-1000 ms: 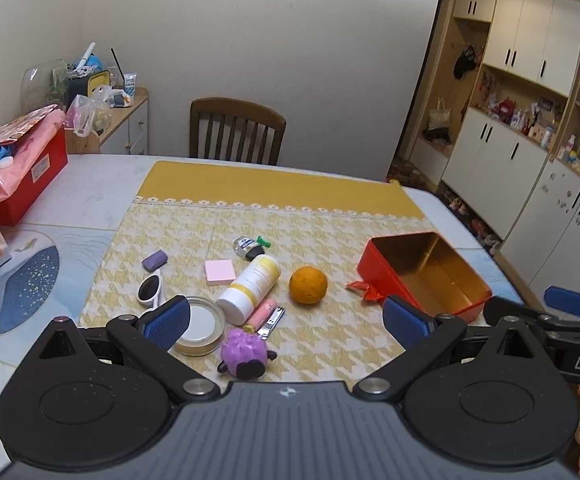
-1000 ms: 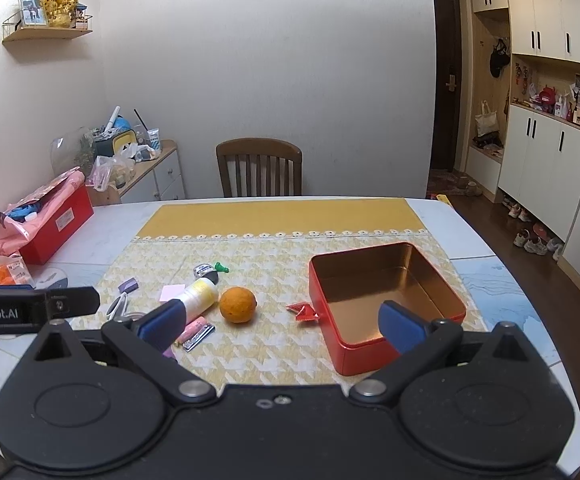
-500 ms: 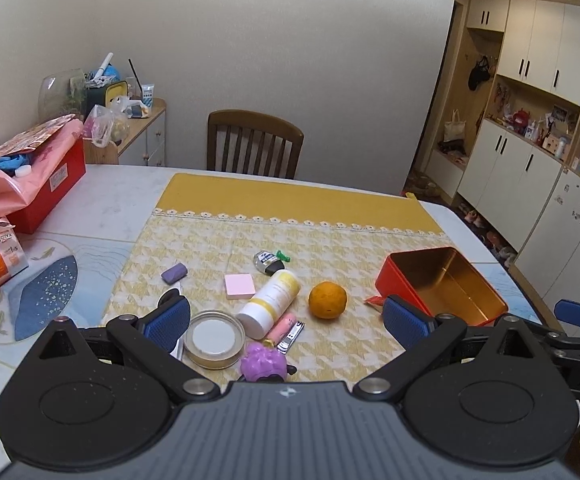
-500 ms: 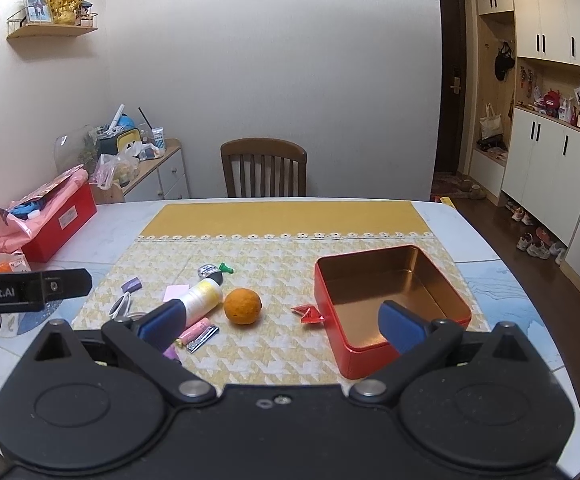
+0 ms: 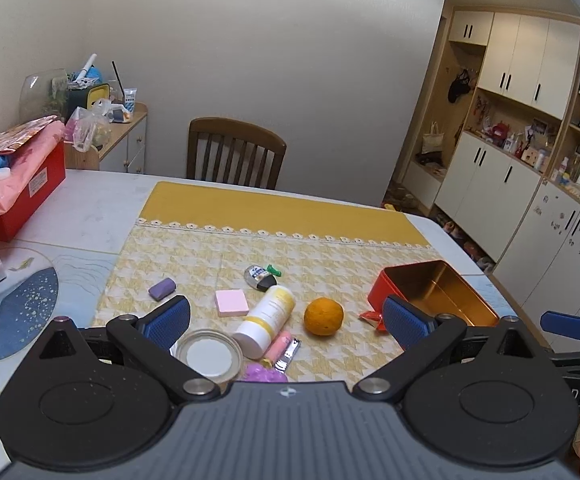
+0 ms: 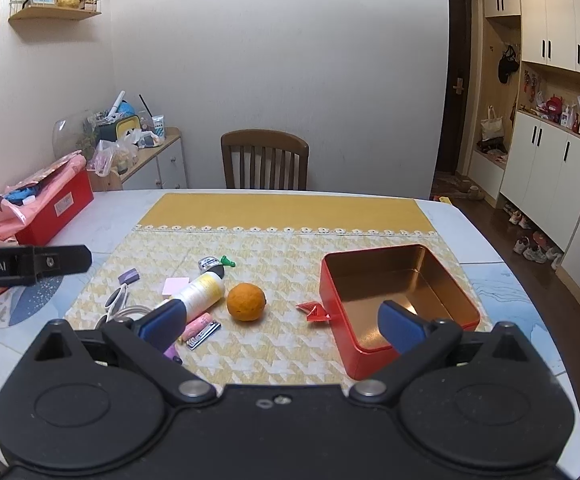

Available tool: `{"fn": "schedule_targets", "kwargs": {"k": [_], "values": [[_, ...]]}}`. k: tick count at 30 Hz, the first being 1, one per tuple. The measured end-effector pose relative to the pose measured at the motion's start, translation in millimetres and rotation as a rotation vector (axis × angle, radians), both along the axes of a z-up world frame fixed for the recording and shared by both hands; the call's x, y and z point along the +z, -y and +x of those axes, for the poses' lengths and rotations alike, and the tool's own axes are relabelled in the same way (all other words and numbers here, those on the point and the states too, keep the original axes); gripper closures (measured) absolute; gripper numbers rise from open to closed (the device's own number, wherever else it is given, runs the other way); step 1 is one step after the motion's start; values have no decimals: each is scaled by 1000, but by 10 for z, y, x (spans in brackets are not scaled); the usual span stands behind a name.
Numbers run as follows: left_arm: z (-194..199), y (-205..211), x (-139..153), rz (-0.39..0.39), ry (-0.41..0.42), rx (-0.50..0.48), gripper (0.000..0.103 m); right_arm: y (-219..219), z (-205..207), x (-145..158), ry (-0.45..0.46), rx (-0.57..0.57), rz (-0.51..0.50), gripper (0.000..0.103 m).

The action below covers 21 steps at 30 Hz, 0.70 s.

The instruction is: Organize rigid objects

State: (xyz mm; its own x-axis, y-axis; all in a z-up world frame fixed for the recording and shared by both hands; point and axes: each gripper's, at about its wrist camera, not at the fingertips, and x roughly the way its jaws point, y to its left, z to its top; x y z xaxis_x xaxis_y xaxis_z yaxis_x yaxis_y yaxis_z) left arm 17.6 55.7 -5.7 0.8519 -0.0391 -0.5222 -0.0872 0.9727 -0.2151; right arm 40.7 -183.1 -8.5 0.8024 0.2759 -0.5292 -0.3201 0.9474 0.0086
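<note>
Both tongs, left [image 5: 285, 318] and right [image 6: 281, 320], spread and empty; red tin [image 6: 400, 304] open at 3 o'clock of the orange [image 6: 245, 302], awaiting items.

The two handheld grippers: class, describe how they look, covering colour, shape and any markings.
The left gripper and the right gripper each have a matte black body, two round discs, silver pivot bolts and angled black fingers tipped with ribbed blue pads. The left one's body top is ridged. White lettering on their sides reads "Robot.AI" and "DAS". No sleeves or cables show.
</note>
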Motion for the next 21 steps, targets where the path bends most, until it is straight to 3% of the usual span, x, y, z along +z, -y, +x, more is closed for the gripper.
{"fn": "schedule_targets", "kwargs": {"k": [3,9,21], "values": [[44,-144,-39,-21,7,-7,0,-82,19,-24,5,0,-14,1],[158,-446,-195,15,-42,31,0,-247,74,-109,-5,8,-26,3],[391,-740,-782,69,-154,20,0,-627,248,-432,-71,130,-90,8]]}}
